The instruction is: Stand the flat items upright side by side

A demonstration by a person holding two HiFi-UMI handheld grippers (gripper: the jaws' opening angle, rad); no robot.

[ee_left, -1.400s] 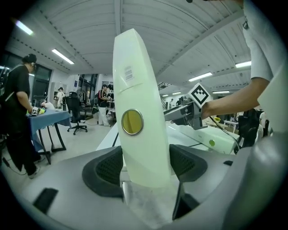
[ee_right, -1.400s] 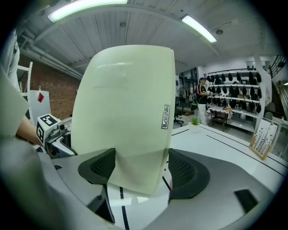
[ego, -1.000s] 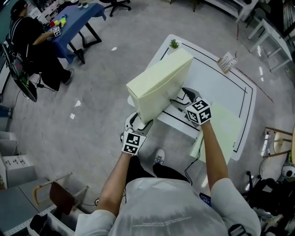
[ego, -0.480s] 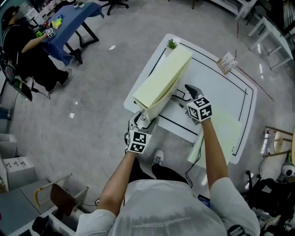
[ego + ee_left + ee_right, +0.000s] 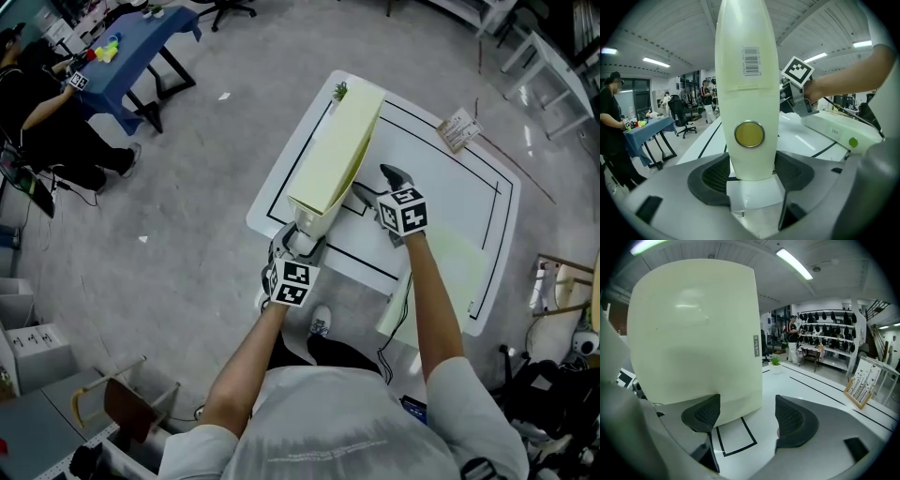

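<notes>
White table (image 5: 441, 202) with black outlines lies under both claws. Big pale-yellow document case (image 5: 336, 150) is up on its long edge and runs straight away from my left claw (image 5: 302, 239) toward the far table end. Left claw pinches its near end: both pads are pressed onto the narrow faces, with the case filling the gap. Its round brass snap (image 5: 749, 134) sits just above the jaws and the barcode label (image 5: 751, 61) higher up.

I can't tell if the bottom edge is fully seated on the table or just over it; from the right gripper view it looks down or nearly down.

Second document case (image 5: 464, 258) lies flat on the table, behind and to the right of my right claw (image 5: 378, 186), partly under my forearm. Nothing grips it.

Right claw is spread wide and empty. Its left pad is close beside the broad face of the upright case, touching or not unclear. Between its jaws I see only bare table and a small black-outlined square (image 5: 736, 439).

A card stand (image 5: 459, 127) sits well ahead of the right claw, and a small potted plant (image 5: 338, 91) sits past the far end of the upright case.

Progress, my read: first case is about stood but not released, so under half done. Left to do: let go without it tipping, then lift the flat case and stand it next to the first.
</notes>
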